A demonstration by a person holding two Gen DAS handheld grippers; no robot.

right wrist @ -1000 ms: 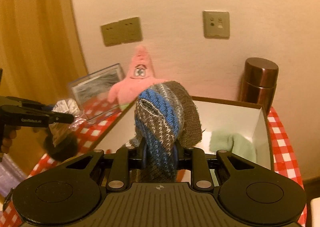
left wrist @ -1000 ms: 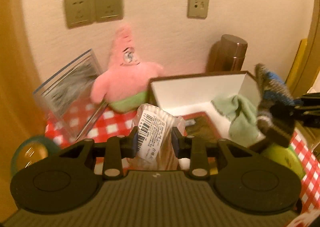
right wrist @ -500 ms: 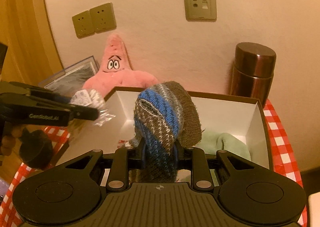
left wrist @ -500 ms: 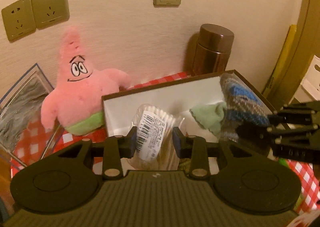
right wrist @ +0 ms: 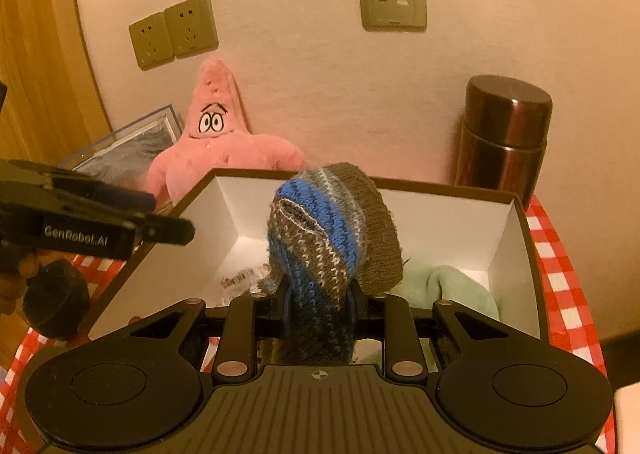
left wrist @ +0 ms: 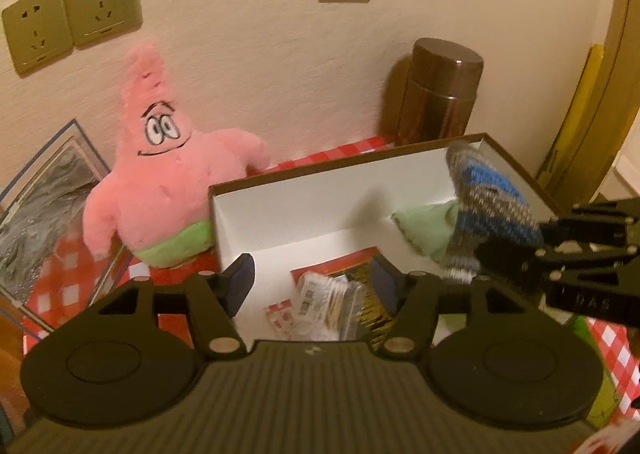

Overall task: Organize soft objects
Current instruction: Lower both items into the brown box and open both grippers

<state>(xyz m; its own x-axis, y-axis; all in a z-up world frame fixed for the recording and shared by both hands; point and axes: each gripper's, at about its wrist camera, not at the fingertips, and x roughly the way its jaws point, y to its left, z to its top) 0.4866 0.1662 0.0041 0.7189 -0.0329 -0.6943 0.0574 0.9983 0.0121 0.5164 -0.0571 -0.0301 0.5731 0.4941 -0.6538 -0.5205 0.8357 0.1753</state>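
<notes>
The right claw (right wrist: 318, 310) pinches a striped knitted sock (right wrist: 328, 238), grey and blue, and holds it above the open white box (right wrist: 440, 214) that stands on the table with the red checked cloth (right wrist: 560, 262). The sock stands up from the claw and folds over at its top, so its long axis runs upward, away from the fingers, and its free end hangs toward the back wall of the box. Directly under and a little to the right of it lies a pale green soft cloth (right wrist: 452, 286) in the right corner of the box. The left claw (left wrist: 314, 280) is spread and carries nothing; under its gap a small plastic packet with a barcode (left wrist: 320, 294) lies on the box floor. The pink star plush (left wrist: 160, 182) sits outside the box, leaning on the wall, just beside the left wall of the box. I judge the plush is nearer to the left claw, to its left and forward, while the sock only needs to go straight down.
</notes>
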